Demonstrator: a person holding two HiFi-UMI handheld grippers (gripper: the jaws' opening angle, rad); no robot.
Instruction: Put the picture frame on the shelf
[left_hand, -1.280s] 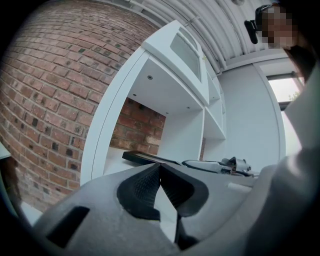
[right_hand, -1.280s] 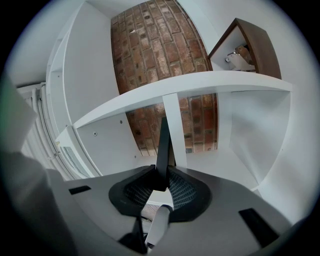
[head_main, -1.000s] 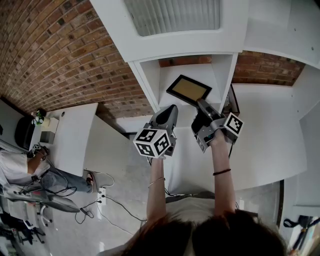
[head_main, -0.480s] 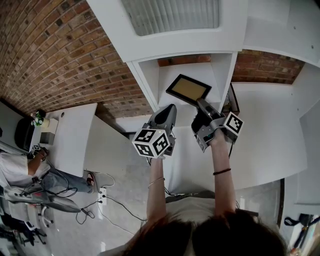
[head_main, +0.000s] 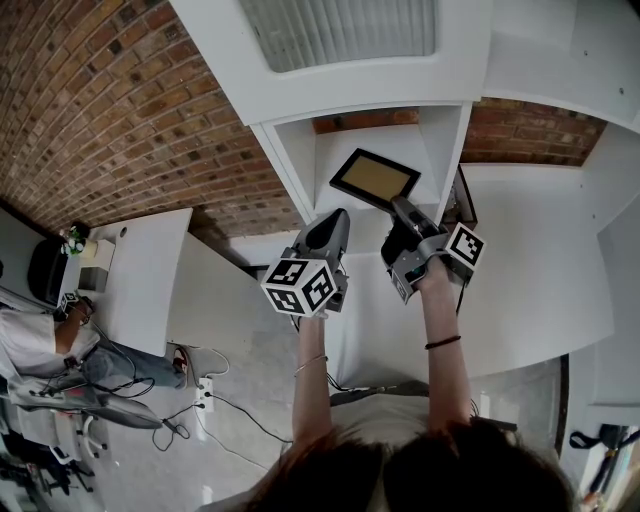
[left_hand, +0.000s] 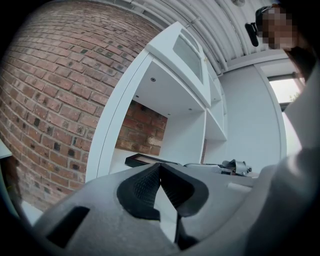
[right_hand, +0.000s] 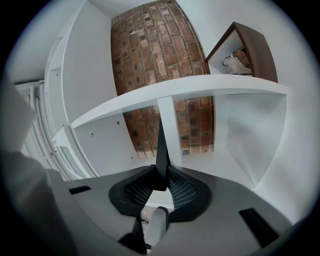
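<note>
Placement is well advanced but not finished, as I judge it: the picture frame (head_main: 377, 177) hangs at the mouth of an open compartment of the white shelf (head_main: 445, 150), carried there by the right tongs (head_main: 398, 208), and whether it touches the compartment floor cannot be told. Setting it down and letting go are what remain. The right tongs are pinched tight on the frame's near edge, which shows in the right gripper view as a thin dark blade rising between two ribbed black pads. The left tongs (head_main: 336, 222) are pressed together on nothing, held just beside the right ones and below the compartment. The frame is a flat rectangle with a narrow black border and a matte tan middle, lying nearly level. The shelf is smooth painted board with square edges, and rough red brick wall (head_main: 120, 110) shows behind it.
</note>
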